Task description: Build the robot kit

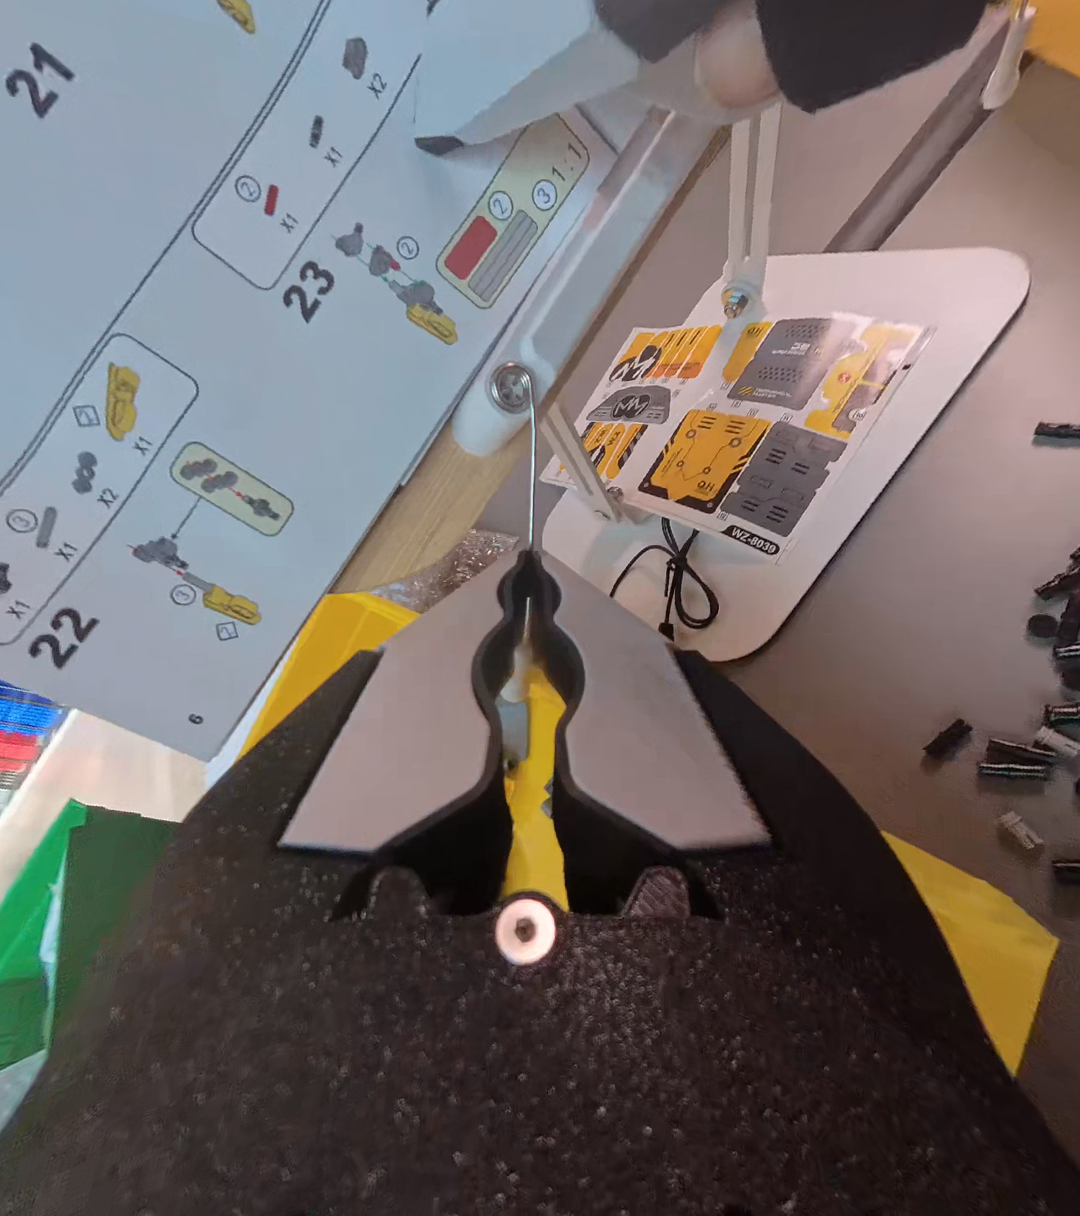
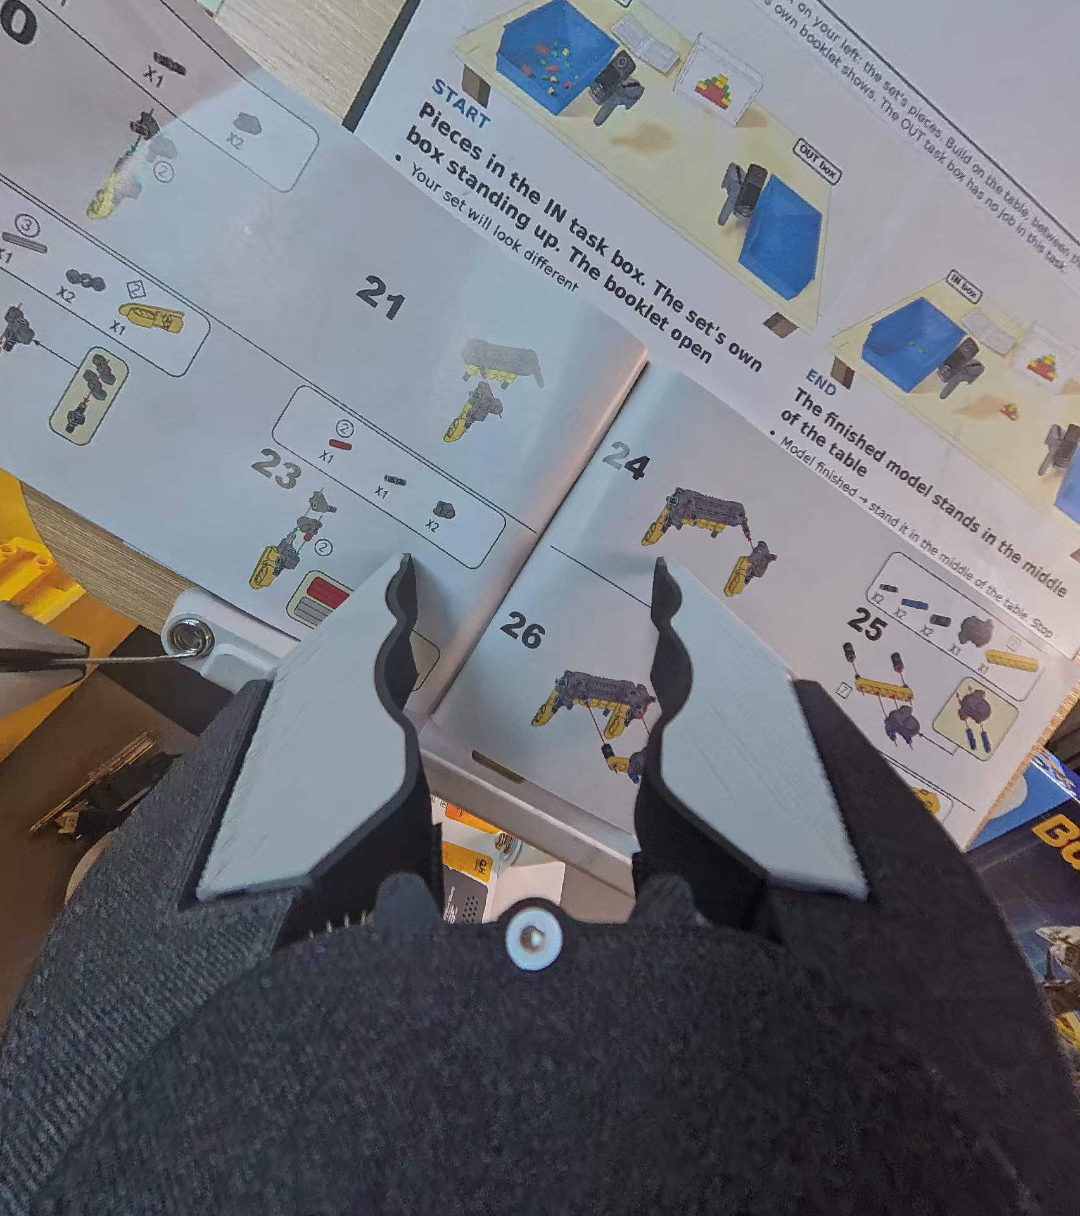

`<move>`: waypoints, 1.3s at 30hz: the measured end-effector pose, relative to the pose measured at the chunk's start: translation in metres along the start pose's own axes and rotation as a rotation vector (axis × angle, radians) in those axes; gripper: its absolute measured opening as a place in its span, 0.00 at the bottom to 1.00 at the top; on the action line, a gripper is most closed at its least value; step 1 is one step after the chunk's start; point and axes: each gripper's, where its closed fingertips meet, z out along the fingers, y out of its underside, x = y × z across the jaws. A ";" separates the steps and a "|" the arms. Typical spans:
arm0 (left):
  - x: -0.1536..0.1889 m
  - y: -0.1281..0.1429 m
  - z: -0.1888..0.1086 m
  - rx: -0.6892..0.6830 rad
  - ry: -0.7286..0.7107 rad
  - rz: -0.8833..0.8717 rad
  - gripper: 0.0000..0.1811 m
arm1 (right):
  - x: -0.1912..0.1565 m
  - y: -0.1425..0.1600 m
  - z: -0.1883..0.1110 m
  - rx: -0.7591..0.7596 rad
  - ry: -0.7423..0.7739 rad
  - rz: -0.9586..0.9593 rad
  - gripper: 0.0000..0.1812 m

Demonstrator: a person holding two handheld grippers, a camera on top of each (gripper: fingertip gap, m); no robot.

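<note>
Clenched in the left claw point(image 1: 527, 566), at frame centre, a thin, springy wire clip point(image 1: 532, 474) is gripped by its tip. Spread empty, the right claw point(image 2: 532, 572) is held before the light, flimsy instruction booklet point(image 2: 392, 342).

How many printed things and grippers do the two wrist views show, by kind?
Instruction booklet: 1
Sticker sheet: 1
Photo guide sheet: 1
Blue set box: 1
Grippers: 2, the left gripper shut on a thin wire, the right gripper open
Total: 6
</note>
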 end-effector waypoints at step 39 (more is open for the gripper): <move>-0.051 -0.040 -0.011 0.043 -0.255 0.426 0.06 | -0.007 0.001 -0.002 0.043 -0.039 0.002 0.39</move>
